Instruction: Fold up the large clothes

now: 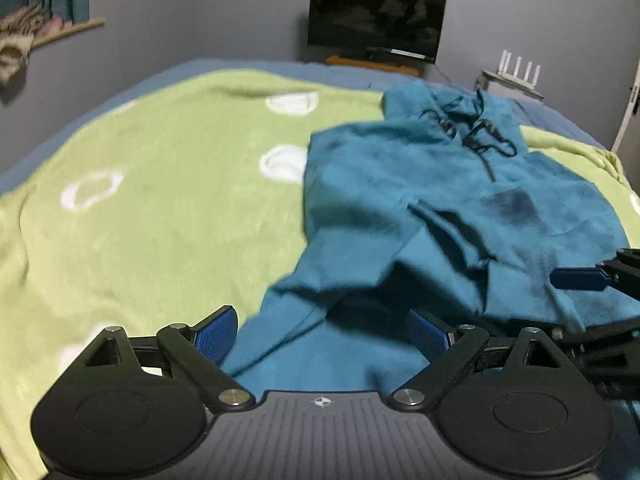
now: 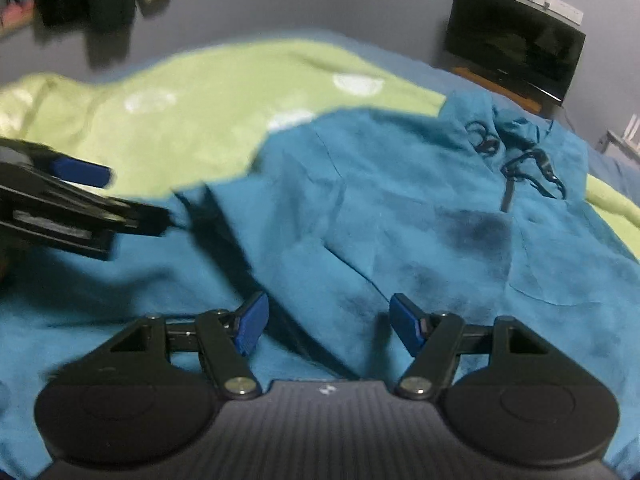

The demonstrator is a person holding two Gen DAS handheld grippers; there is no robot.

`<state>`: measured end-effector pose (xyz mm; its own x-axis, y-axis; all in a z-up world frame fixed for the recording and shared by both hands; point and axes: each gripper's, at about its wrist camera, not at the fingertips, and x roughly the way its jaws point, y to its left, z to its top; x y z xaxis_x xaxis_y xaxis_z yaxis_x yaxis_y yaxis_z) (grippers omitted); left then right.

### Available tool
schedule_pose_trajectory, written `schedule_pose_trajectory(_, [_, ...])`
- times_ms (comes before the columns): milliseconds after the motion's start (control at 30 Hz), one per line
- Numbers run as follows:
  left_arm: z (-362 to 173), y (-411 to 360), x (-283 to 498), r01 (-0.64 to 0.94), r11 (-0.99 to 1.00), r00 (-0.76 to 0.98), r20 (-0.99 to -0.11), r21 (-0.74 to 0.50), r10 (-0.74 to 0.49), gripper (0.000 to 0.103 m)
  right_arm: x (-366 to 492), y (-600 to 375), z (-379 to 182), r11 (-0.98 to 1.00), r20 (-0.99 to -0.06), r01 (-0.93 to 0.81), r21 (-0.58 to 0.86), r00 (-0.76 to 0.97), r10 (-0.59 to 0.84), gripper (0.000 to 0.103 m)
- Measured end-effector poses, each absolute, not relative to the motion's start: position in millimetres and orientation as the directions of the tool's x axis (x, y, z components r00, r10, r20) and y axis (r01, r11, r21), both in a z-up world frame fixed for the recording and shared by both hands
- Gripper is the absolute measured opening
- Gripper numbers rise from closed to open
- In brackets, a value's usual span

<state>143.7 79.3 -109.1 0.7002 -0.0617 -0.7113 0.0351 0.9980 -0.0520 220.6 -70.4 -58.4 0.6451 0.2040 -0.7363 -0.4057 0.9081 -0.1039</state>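
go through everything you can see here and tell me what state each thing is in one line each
Hoodie: spread front up on the blanket, rumpled, not yet folded.
Drawstring: loose, tangled near the neck.
Blanket: laid out over the bed.
Television: screen dark.
Left tool: open over the hoodie's near edge, gripping nothing.
Right tool: open above the hoodie, gripping nothing.

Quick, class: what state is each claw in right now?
Left claw: open, holding nothing, over the teal hoodie.
Right claw: open, holding nothing.

Your black left gripper [image 1: 322, 334] with blue pads gapes wide; your matching right gripper [image 2: 328, 322] angles downward, jaws apart.
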Motion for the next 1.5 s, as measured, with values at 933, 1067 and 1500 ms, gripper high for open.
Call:
schedule_pose_trajectory(933, [-125, 69, 149, 0.048, 0.998, 0.686, -0.727, 0.034, -0.008, 0.091, 204, -78, -79, 0.845, -0.741, -0.498, -0.194, 0.639, 0.206, 0.044])
schedule_pose_trajectory(1067, [-124, 69, 150, 0.049, 0.998, 0.685, -0.729, 0.035, -0.008, 0.091, 204, -88, -79, 0.878, -0.705, -0.434, -0.201, 0.687, 0.178, 0.01])
schedule_pose_trajectory(1500, [-125, 69, 151, 0.048, 0.998, 0.683, -0.73, 0.036, -0.007, 0.091, 181, -278, -60, 0.884, -0.59, 0.277, 0.376, 0.807, -0.001, 0.005])
